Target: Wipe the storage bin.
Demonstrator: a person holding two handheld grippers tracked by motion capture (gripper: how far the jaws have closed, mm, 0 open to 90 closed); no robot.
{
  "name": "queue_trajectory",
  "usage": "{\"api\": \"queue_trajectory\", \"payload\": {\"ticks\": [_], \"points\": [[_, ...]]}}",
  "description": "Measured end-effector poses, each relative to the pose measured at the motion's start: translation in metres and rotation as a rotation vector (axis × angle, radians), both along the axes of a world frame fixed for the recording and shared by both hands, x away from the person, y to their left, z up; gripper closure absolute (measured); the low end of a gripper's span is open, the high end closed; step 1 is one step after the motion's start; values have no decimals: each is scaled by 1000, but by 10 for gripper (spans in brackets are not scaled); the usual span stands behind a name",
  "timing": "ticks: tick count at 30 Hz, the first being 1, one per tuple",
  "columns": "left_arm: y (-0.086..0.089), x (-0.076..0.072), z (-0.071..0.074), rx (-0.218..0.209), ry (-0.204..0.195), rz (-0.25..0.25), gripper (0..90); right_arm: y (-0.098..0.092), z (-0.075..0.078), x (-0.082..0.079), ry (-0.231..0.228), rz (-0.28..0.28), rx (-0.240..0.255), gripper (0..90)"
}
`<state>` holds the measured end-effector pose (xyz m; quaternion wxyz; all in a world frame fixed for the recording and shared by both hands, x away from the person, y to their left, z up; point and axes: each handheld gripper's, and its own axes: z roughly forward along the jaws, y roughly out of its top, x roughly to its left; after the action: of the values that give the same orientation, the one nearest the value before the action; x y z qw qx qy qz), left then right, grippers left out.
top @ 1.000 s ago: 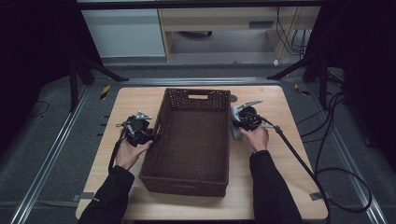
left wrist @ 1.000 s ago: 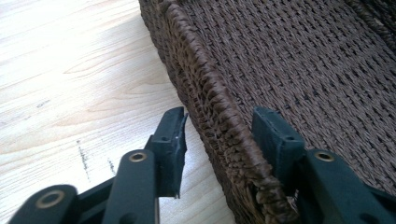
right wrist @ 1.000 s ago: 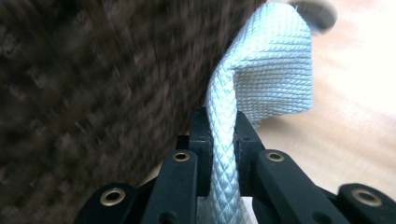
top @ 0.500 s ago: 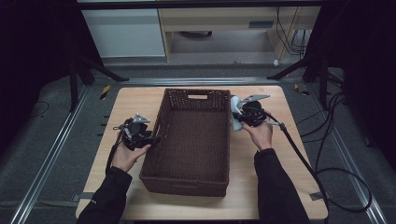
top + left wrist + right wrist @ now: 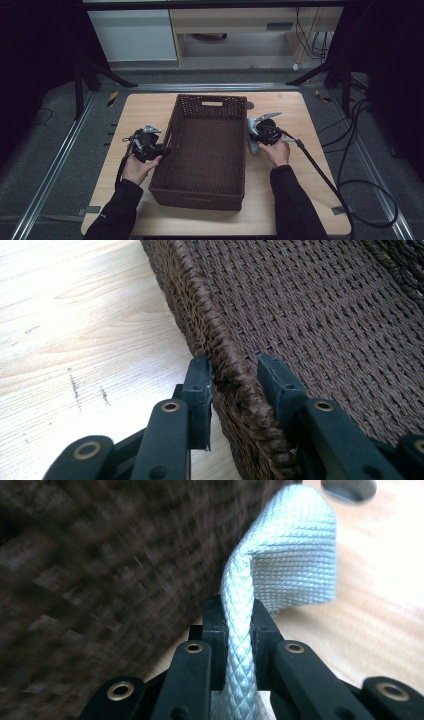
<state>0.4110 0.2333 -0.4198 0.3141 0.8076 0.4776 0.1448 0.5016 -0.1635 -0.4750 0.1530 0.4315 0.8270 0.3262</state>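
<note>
Left gripper (image 5: 234,385) straddled wicker basket (image 5: 207,145) rim on the table (image 5: 280,200), jaws slightly apart, apparently not clamped. Right gripper (image 5: 235,630) clamped pale woven cloth (image 5: 295,550) just beside basket's right wall. Advised: steady basket, lift cloth clear of rim.

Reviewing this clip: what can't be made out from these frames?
- Right gripper view: the basket's weave is motion-blurred; the pale cloth's lower end is hidden behind the right gripper.
- Left gripper view: the left gripper straddles the rim; contact with the right-hand jaw is unclear.
- High view: cloth mostly hidden by the gripper.
</note>
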Motion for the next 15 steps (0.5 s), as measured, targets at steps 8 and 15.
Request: {"api": "queue_trajectory", "payload": {"ticks": [8,15], "points": [[0,4,0,1,0,-2,676,-1,6,-1,-7,3,36,824],[-2,11,-1,-2,-6,-3,675,-4,47,-10,-126,15,88,825]]}}
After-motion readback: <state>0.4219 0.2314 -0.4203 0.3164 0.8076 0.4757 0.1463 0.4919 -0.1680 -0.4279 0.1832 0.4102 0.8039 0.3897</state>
